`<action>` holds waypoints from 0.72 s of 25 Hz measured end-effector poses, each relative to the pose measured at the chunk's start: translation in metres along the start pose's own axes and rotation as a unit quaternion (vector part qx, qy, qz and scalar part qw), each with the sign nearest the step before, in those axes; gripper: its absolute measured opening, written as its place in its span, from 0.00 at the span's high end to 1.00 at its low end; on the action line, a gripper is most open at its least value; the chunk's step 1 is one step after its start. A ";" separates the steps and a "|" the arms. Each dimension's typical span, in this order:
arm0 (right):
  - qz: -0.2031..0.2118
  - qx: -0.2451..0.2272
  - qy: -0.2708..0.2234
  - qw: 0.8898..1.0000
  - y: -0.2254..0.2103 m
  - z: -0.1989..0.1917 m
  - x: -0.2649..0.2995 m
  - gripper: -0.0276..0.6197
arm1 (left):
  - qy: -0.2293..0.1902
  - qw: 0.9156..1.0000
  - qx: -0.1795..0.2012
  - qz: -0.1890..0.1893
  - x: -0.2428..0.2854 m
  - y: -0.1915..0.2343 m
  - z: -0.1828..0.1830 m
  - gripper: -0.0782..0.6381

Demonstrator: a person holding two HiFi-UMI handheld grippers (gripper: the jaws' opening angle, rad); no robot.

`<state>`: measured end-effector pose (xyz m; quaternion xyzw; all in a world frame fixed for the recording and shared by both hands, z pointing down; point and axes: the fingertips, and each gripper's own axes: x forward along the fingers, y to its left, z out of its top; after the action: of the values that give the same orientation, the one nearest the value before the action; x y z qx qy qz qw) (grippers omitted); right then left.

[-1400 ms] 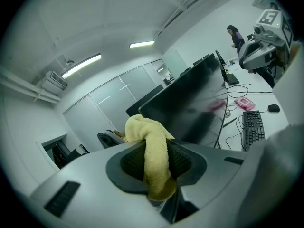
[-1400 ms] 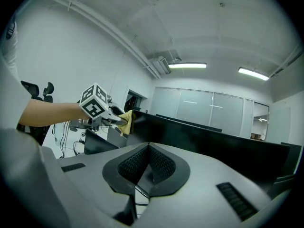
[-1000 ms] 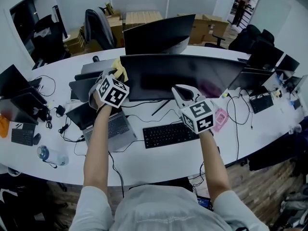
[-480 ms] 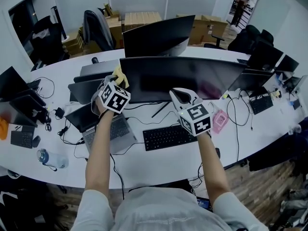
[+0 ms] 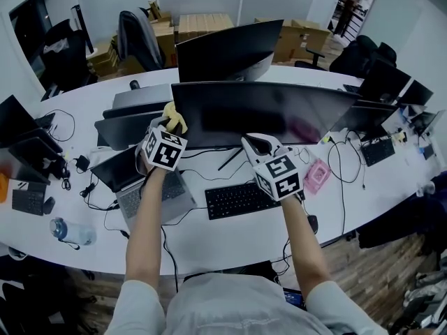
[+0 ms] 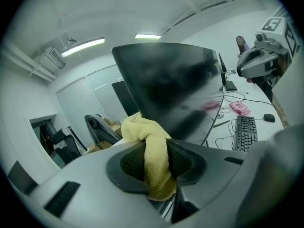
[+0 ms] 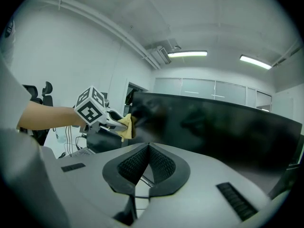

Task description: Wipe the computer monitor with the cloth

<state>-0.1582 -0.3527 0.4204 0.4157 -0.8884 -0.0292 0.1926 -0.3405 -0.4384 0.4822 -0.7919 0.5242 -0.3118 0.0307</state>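
Note:
A wide curved dark monitor (image 5: 279,110) stands on the white desk (image 5: 230,236). My left gripper (image 5: 172,120) is shut on a yellow cloth (image 5: 173,115) at the screen's lower left corner; the cloth (image 6: 151,151) is pinched between the jaws, with the monitor (image 6: 175,89) just beyond. The right gripper (image 5: 253,142) hangs below the screen's middle, above the keyboard (image 5: 241,198), jaws shut with nothing between them. From the right gripper view (image 7: 148,148) I see the monitor (image 7: 223,132), the left gripper (image 7: 114,120) and the cloth (image 7: 126,126).
Two laptops (image 5: 133,180) sit left of the keyboard. A pink object (image 5: 316,175) lies at the right with cables (image 5: 346,173). A second monitor (image 5: 230,47) stands behind. A water bottle (image 5: 70,231) and chargers lie at the left; a mouse (image 5: 313,223) near the front edge.
Both grippers have drifted slightly left and up toward the screen. The left one still holds the cloth at the monitor's lower left corner.

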 end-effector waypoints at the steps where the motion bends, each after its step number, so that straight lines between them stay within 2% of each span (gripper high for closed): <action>1: 0.000 0.001 0.002 1.000 0.000 -0.002 0.000 0.92 | -0.001 1.000 -0.006 -0.001 0.002 -0.001 -0.002 0.73; 8: -0.001 0.008 0.011 1.000 -0.003 -0.015 0.000 0.92 | 0.006 0.999 -0.040 -0.008 0.013 -0.013 -0.025 0.73; 18: 0.005 0.024 0.036 0.999 -0.003 -0.043 0.012 0.92 | 0.033 0.996 -0.077 -0.043 0.039 -0.038 -0.069 0.73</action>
<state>-0.1470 -0.3594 0.4634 0.4166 -0.8833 0.0084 0.2149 -0.3356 -0.4354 0.5698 -0.8028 0.5130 -0.2977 -0.0614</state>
